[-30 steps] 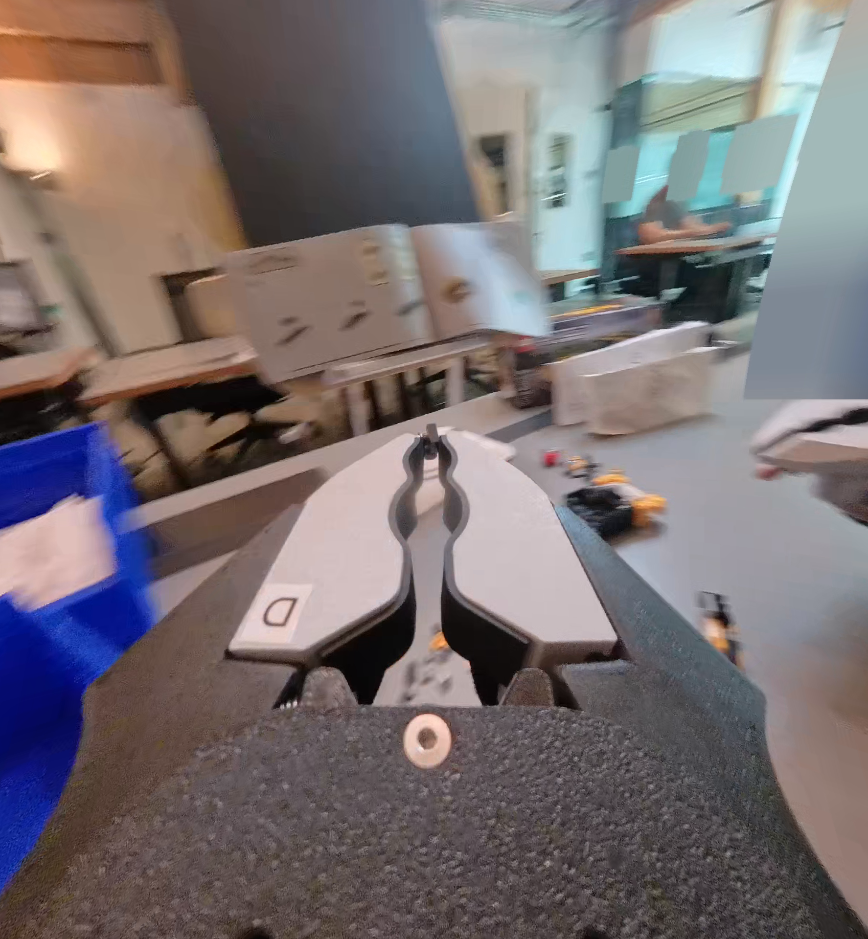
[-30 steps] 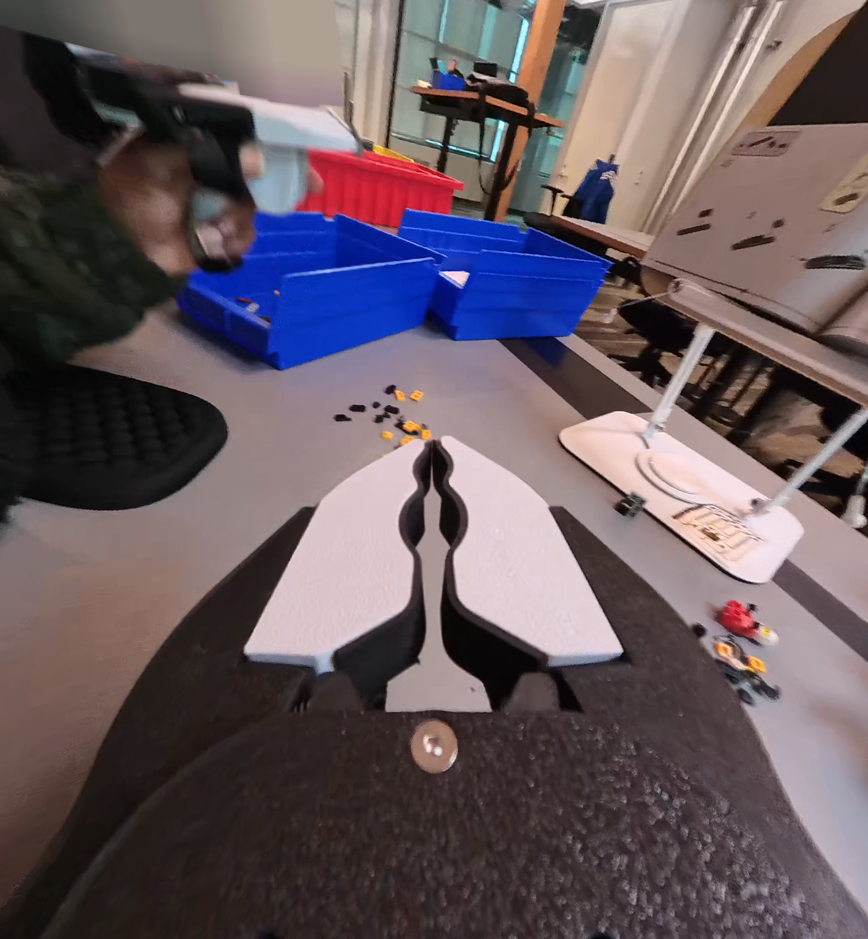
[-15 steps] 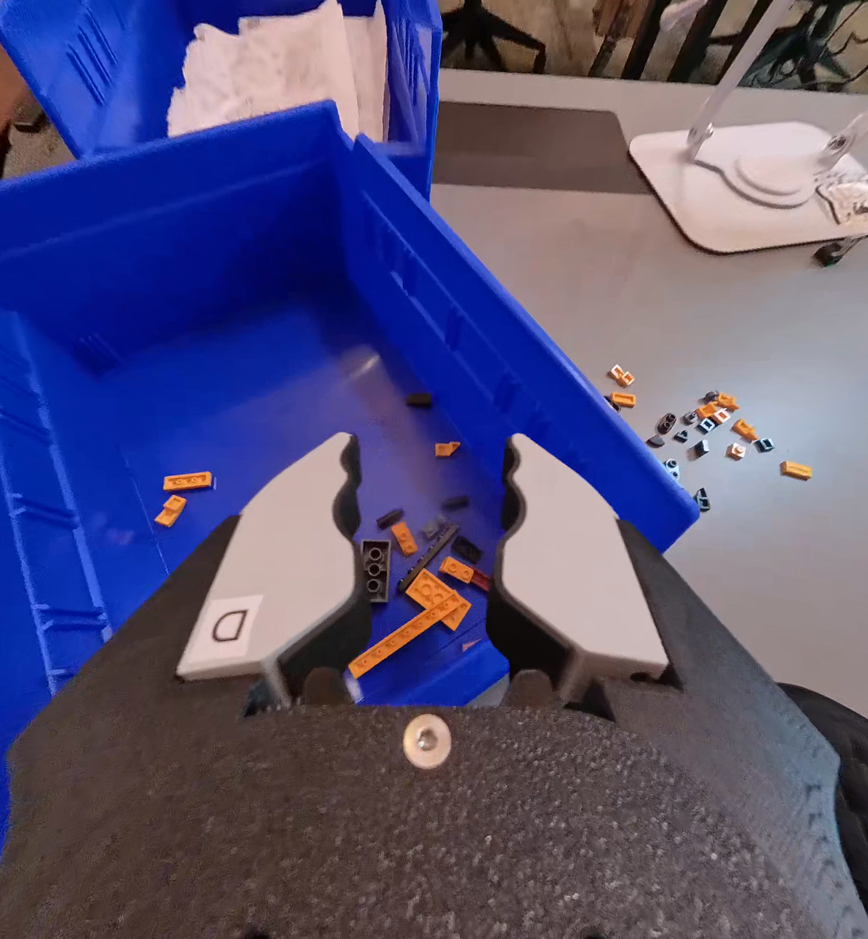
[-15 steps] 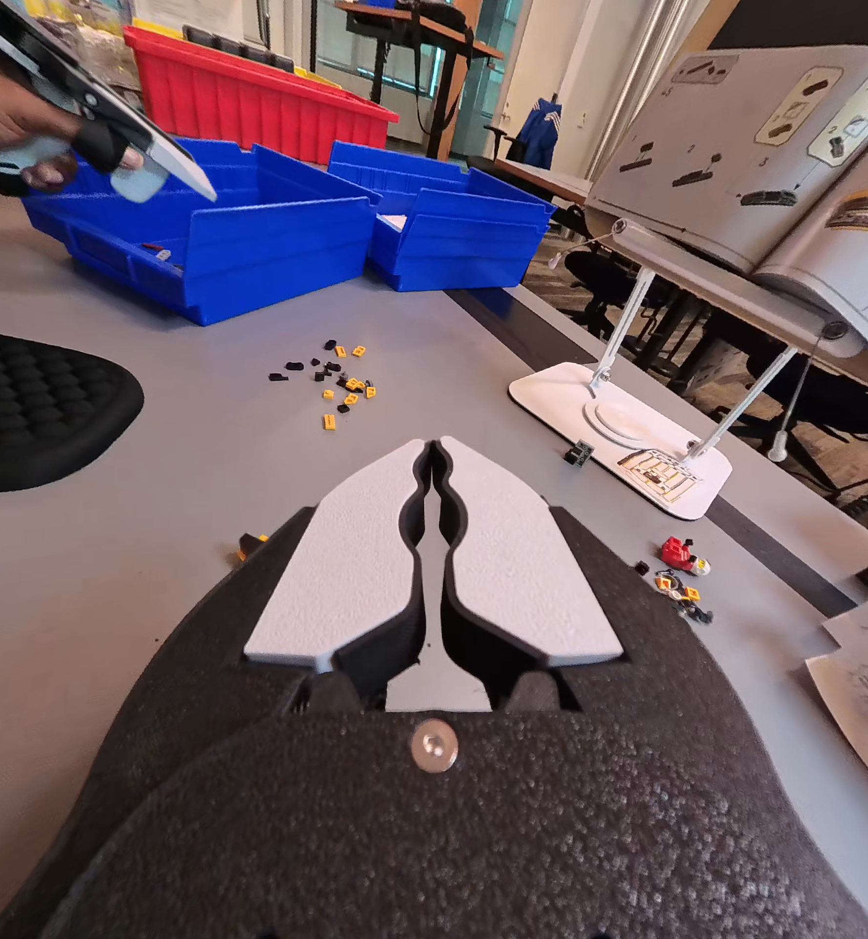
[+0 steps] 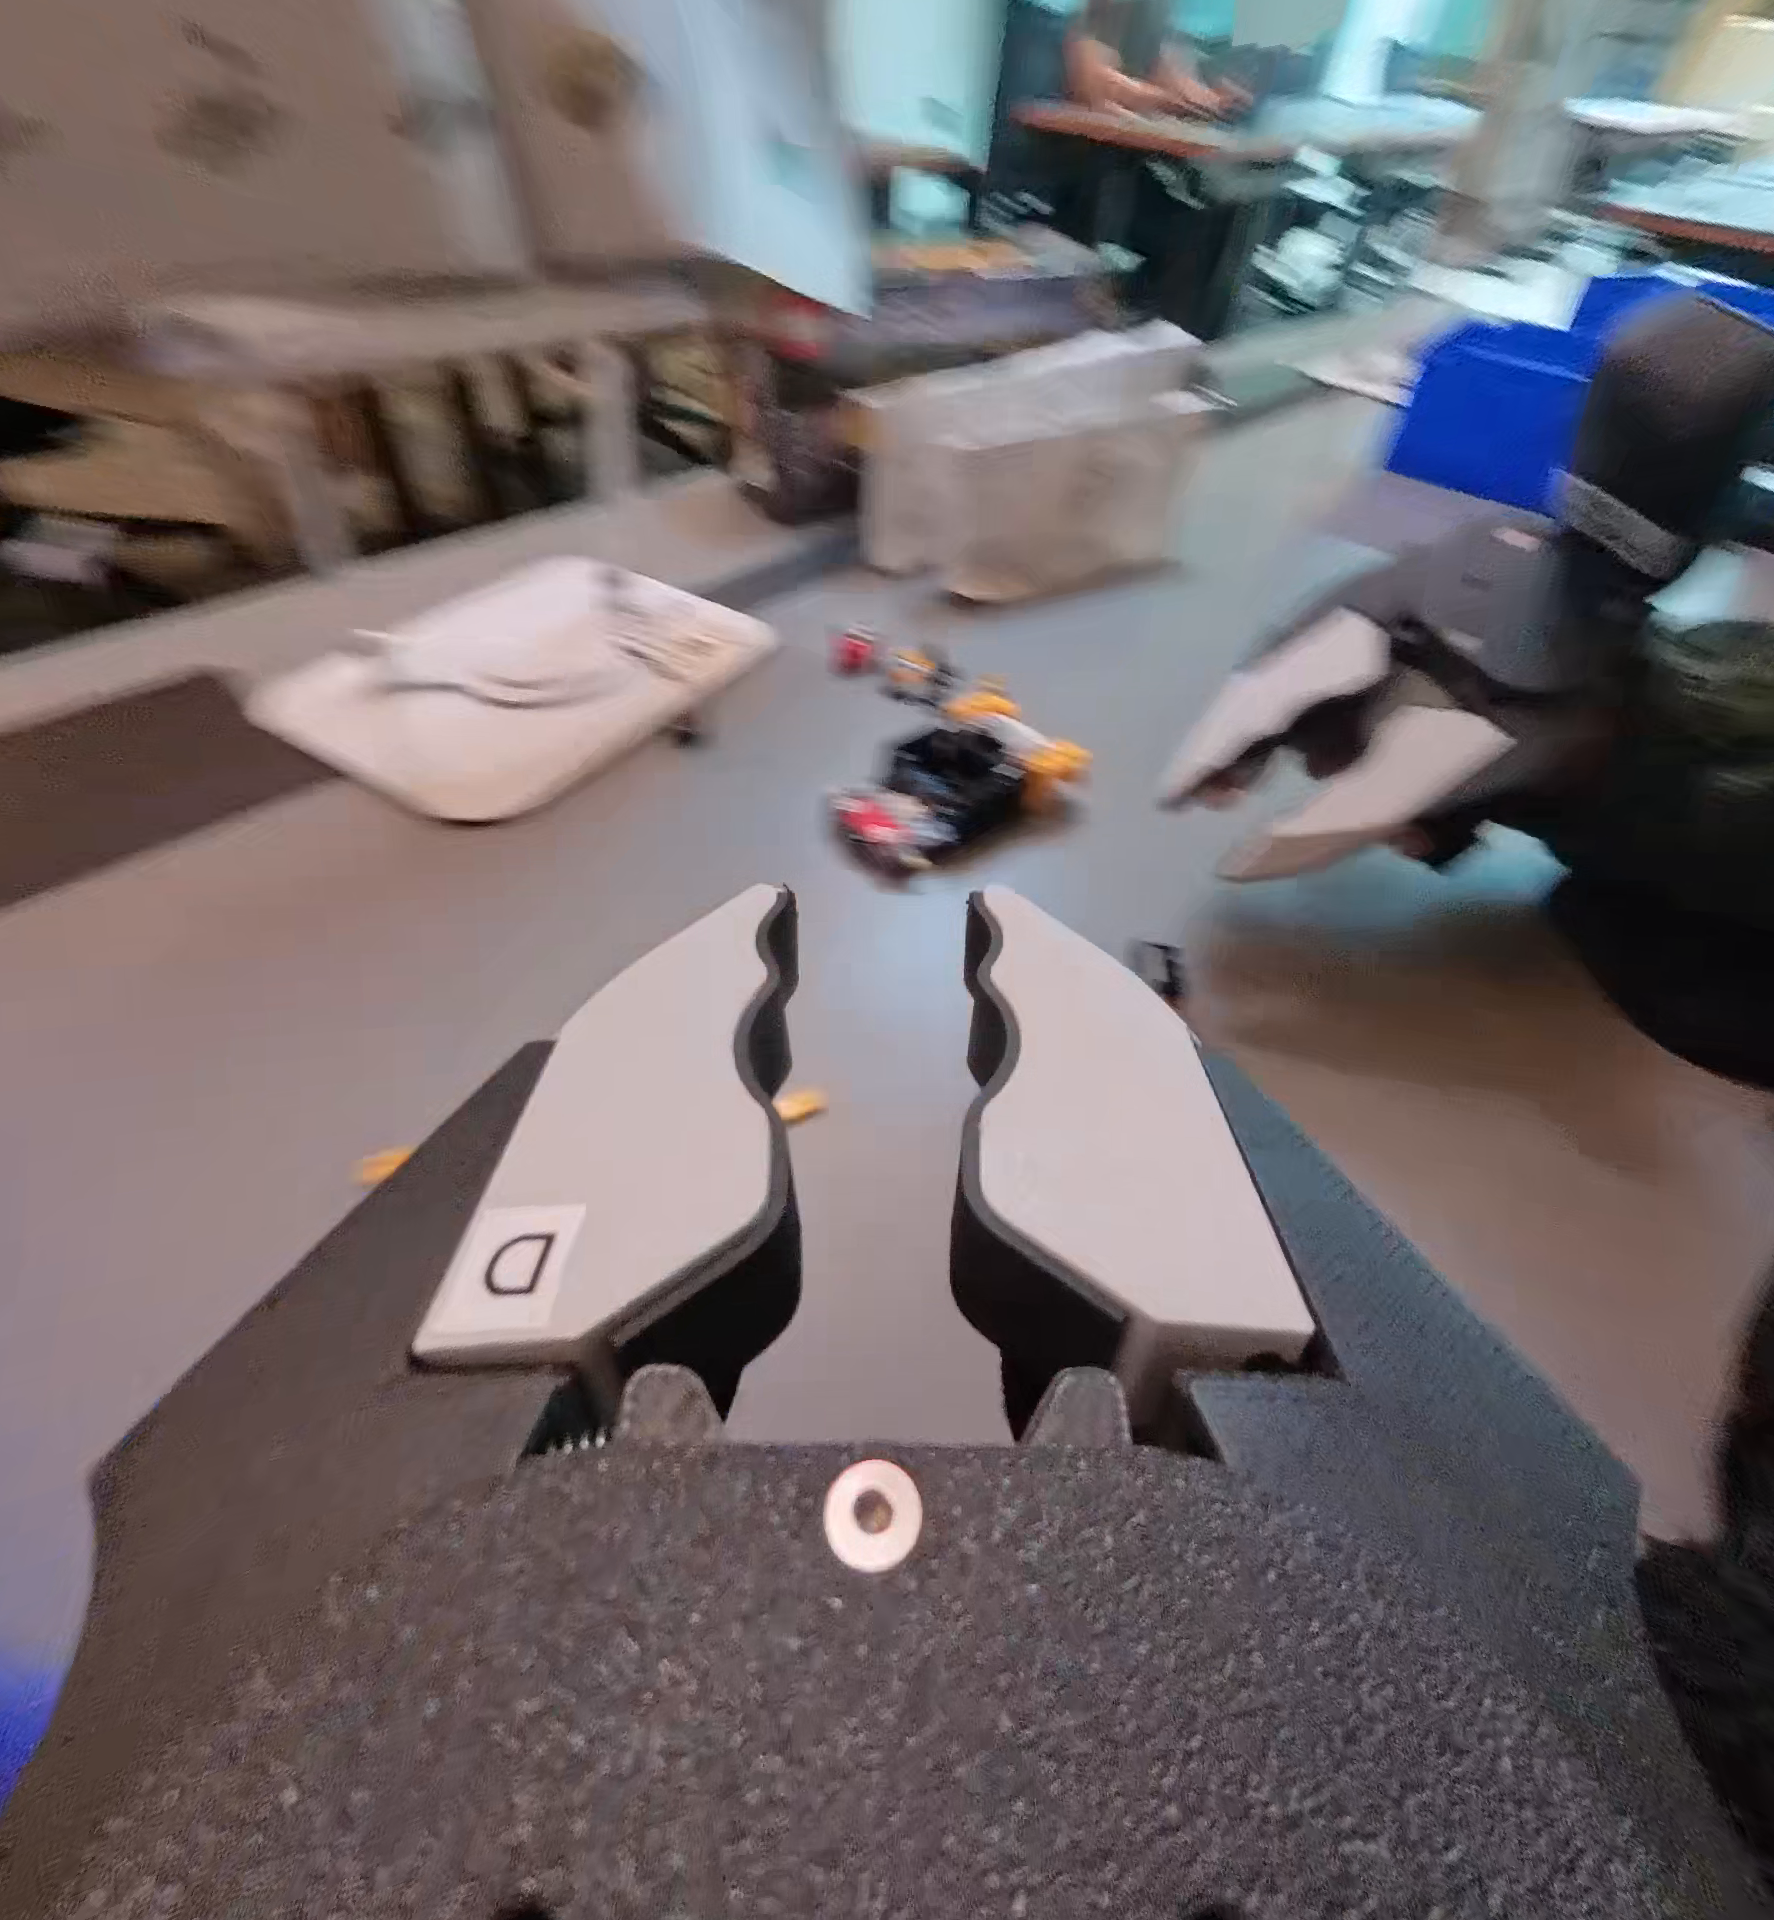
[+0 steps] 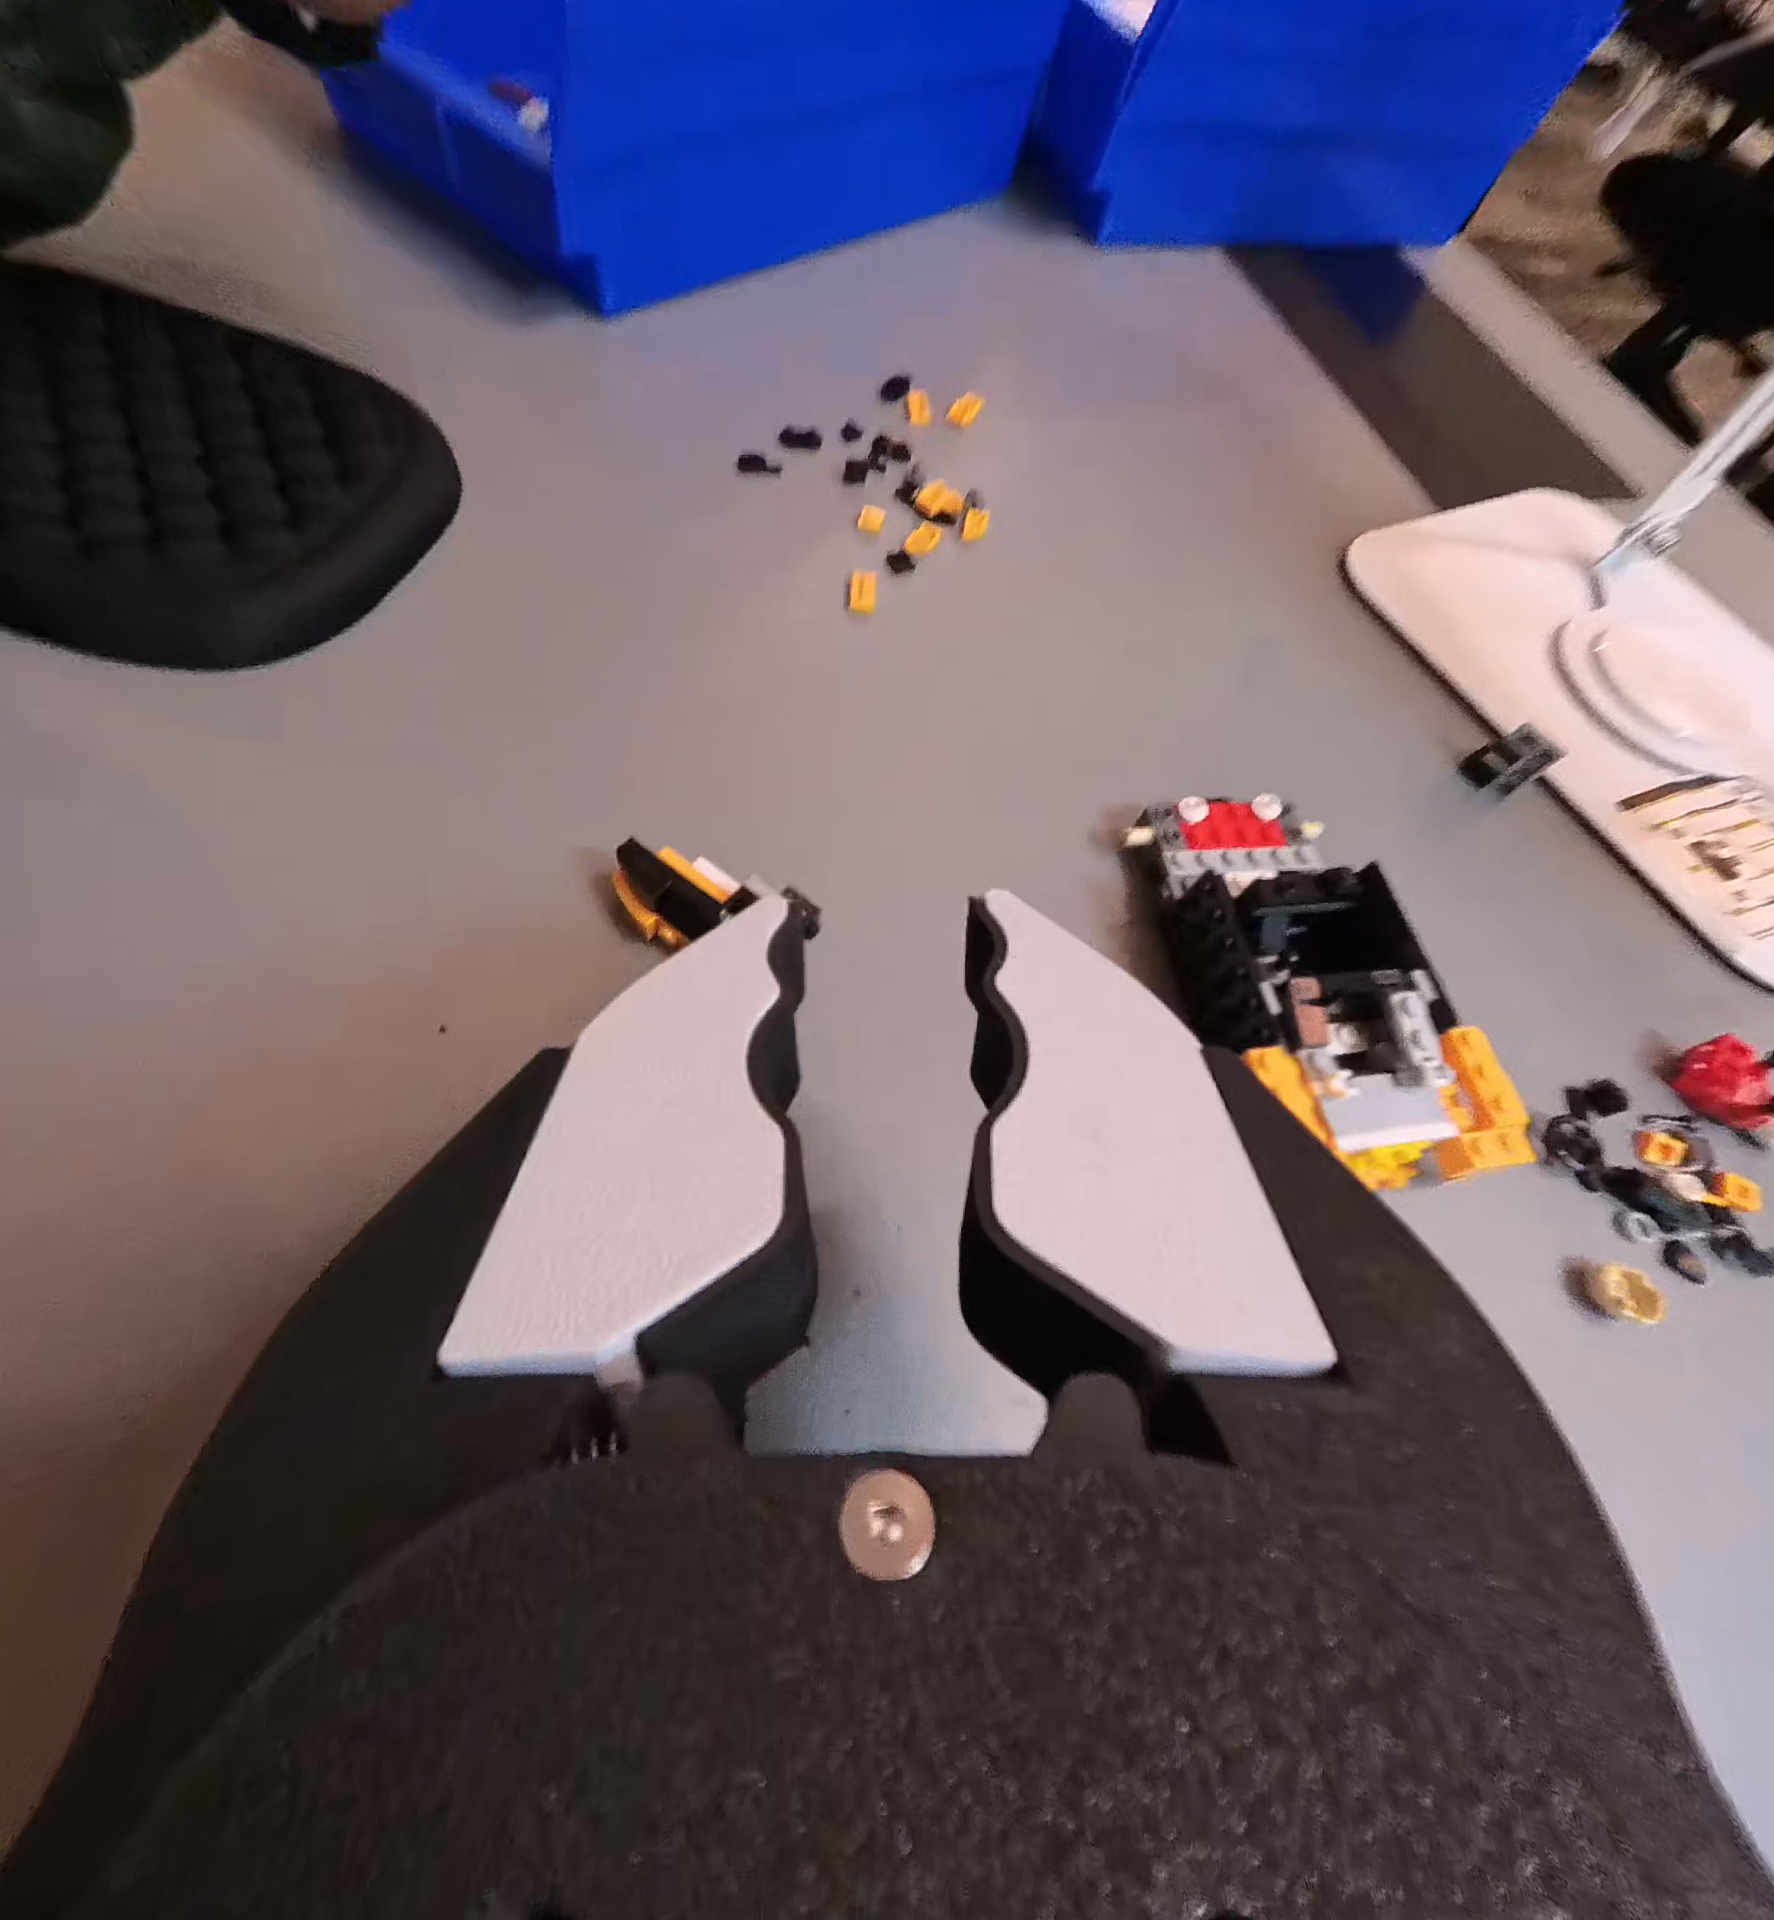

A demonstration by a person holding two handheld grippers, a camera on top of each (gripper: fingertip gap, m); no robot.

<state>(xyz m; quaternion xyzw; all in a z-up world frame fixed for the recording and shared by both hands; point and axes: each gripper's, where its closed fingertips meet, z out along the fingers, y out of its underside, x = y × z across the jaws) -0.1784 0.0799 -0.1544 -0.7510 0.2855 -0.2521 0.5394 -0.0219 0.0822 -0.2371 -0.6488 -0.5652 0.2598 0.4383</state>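
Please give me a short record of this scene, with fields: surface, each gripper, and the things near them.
surface: grey table
left gripper: open, empty, above bare table; blurred brick model ahead of it
right gripper: open, empty; small black-orange piece at its left fingertip, contact unclear; brick model to its right
loose bricks: orange and black, scattered farther ahead
bins: blue, at the far edge
white base: far right
black pad: far left
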